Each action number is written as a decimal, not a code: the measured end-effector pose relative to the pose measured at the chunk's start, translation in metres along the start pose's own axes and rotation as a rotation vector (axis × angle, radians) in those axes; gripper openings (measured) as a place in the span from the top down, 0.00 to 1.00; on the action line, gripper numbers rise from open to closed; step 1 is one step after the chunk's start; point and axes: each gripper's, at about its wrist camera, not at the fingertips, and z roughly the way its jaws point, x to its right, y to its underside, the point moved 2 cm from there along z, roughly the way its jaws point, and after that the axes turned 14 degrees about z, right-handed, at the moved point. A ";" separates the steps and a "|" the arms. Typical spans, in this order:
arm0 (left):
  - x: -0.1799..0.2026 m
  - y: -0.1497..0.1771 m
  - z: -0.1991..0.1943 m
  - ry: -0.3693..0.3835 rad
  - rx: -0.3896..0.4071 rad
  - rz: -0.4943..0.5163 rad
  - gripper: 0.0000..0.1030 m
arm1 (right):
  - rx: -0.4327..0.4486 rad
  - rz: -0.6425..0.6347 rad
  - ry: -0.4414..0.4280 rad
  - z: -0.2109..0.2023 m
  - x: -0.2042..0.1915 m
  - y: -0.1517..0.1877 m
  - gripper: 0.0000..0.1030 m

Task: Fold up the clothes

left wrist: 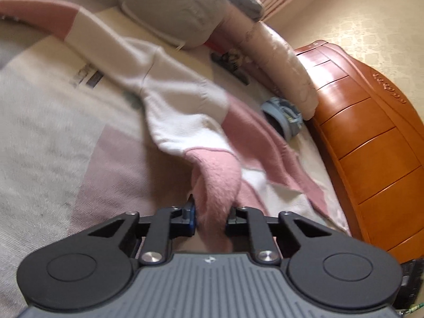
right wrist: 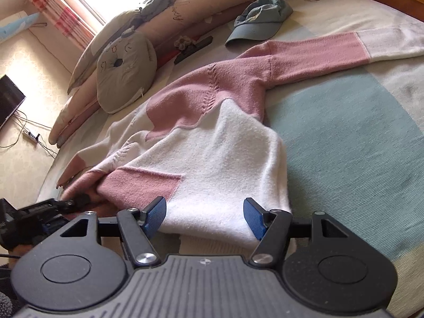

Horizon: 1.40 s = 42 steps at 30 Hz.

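1. The left gripper (left wrist: 210, 218) pinches a bunched pink hem corner of the sweater (right wrist: 212, 143), which lies spread on the bed (right wrist: 344, 132).
2. The right gripper (right wrist: 205, 216), fingers spread, straddles the white hem at 6 o'clock.
3. The knit looks soft, light and stretchy; hem corners look the best hold.
4. Its left sleeve cuff is cut off at 11 o'clock in the left view.

The sweater (right wrist: 212, 132) lies on the bed (right wrist: 344, 137), the cap (right wrist: 259, 23) behind it near the pillows (right wrist: 201, 8).

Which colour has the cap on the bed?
The cap is a faded grey-blue, seen best in the right wrist view.
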 end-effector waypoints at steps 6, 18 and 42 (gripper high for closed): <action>0.024 -0.011 -0.040 -0.035 0.037 0.079 0.95 | 0.009 -0.012 -0.023 -0.013 0.016 -0.010 0.32; -0.022 0.043 -0.013 -0.210 -0.105 -0.056 0.79 | -0.059 0.040 -0.024 -0.026 0.065 -0.025 0.31; 0.006 0.033 -0.027 -0.152 -0.032 0.069 0.96 | -0.115 0.020 -0.263 0.014 0.040 -0.005 0.85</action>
